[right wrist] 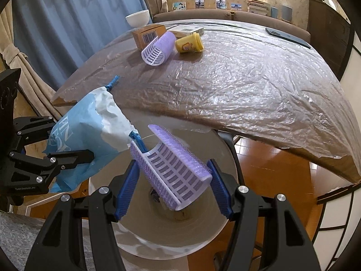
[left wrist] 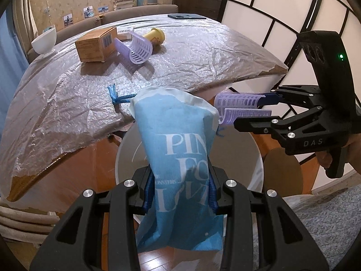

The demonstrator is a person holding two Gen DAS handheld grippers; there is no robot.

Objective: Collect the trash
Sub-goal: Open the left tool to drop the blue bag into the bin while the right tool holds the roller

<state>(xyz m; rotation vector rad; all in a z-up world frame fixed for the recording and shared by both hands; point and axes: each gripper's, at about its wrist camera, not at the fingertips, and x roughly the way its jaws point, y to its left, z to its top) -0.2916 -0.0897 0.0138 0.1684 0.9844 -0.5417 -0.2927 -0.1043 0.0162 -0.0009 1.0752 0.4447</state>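
My left gripper [left wrist: 180,192] is shut on a blue paper bag [left wrist: 178,158] and holds it upright beside the table edge; the bag also shows in the right wrist view [right wrist: 90,133]. My right gripper [right wrist: 173,189] is shut on a purple hair roller [right wrist: 171,171], held just right of the bag's open mouth, above a round white bin [right wrist: 203,237]. The roller shows in the left wrist view [left wrist: 241,106], as does the right gripper [left wrist: 252,110]. A second purple roller [left wrist: 135,49], a yellow tub [left wrist: 155,36] and a cardboard box [left wrist: 97,45] lie on the table.
The table [left wrist: 203,56] is covered with crinkled plastic film. A white bowl [left wrist: 45,41] stands at its far left, a dark flat device [left wrist: 187,16] at the far edge. A blue cord [left wrist: 117,97] lies near the bag. A paper screen [left wrist: 282,11] stands right.
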